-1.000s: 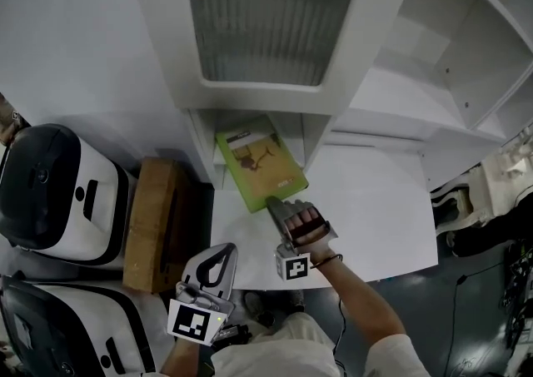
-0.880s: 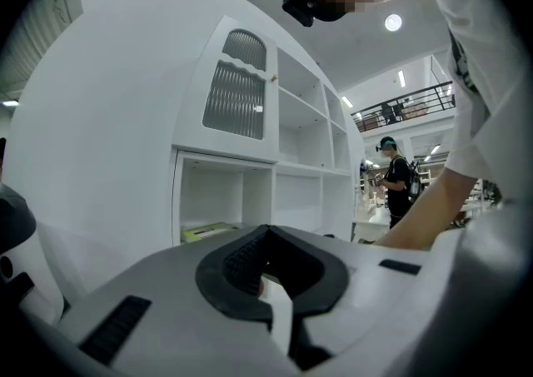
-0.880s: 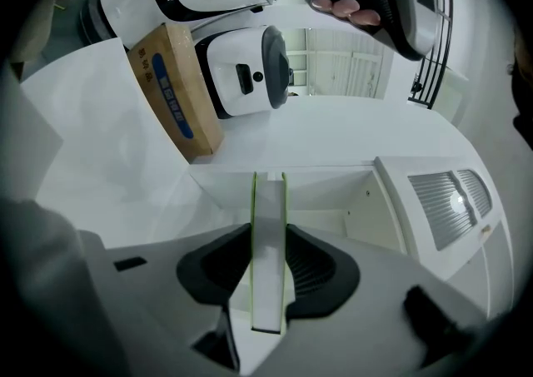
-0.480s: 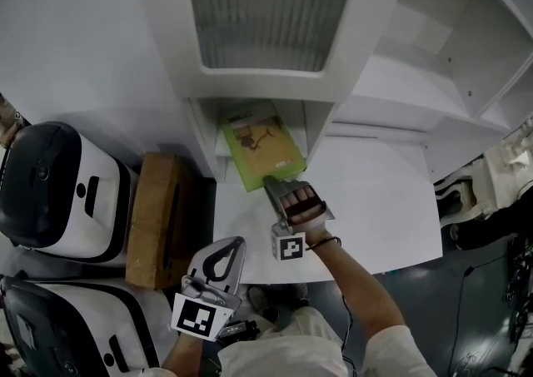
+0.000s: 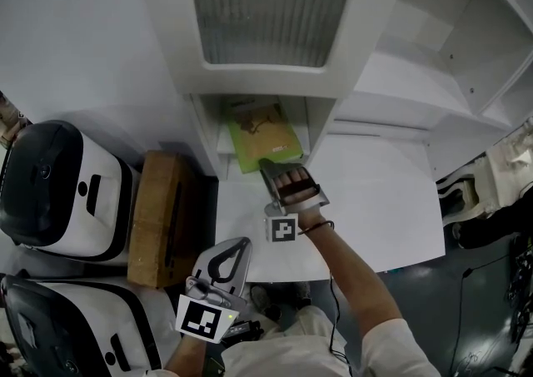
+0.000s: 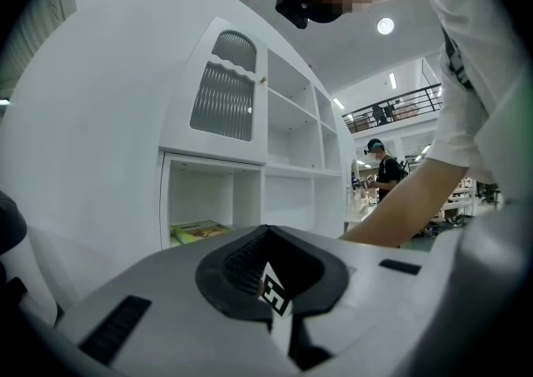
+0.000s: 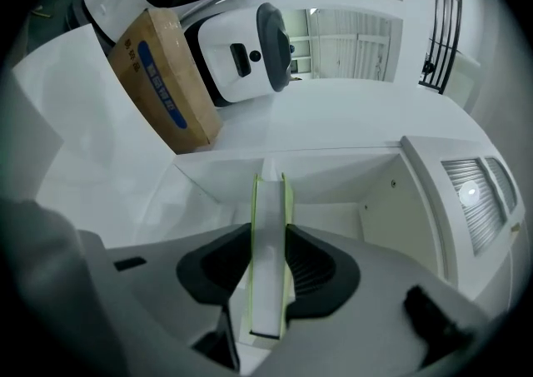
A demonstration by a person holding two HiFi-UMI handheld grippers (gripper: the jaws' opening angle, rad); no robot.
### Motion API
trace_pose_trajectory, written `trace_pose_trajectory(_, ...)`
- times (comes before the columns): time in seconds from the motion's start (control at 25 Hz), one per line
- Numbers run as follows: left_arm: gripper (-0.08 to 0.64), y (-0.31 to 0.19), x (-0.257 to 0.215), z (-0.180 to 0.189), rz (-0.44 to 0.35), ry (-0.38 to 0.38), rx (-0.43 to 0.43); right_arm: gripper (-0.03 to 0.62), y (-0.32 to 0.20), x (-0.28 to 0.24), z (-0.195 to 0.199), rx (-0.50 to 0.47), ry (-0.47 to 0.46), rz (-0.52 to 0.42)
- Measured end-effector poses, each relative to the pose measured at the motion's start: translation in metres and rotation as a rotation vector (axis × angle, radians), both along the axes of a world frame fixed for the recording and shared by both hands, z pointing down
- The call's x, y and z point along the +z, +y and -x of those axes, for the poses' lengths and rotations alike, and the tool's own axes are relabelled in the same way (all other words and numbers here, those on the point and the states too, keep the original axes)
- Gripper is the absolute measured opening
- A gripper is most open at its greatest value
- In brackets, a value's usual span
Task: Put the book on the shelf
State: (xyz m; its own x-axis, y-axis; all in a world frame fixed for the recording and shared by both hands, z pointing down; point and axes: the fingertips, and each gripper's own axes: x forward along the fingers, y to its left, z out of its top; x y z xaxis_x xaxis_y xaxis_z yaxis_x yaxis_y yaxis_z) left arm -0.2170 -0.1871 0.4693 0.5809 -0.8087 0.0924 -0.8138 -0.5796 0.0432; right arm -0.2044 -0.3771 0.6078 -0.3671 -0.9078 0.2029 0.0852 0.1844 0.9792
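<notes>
A green book lies flat, its far half inside the low left compartment of the white shelf unit. My right gripper is shut on the book's near edge, just outside the compartment's mouth. In the right gripper view the book stands edge-on between the two dark pads, pointing into the compartment. My left gripper hangs low at the left, shut and holding nothing. In the left gripper view the left gripper faces the shelf unit, with the book in the lower left bay.
A brown cardboard box and two white-and-black machines stand left of the shelf unit. A ribbed glass door is above the compartment, with open shelves to the right. A white platform runs along the front.
My right gripper has pushed the book deeper into the low compartment. Less of the cover shows outside. The left gripper has barely moved.
</notes>
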Motion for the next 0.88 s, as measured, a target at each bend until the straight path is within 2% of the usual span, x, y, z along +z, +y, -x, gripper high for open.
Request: trace_pose_trajectory(0.88,0.009,0.005,-0.001,0.016,0.011,-0.008,-0.059,0.135,-0.038,0.002,0.011,0.064,-0.022,0.016)
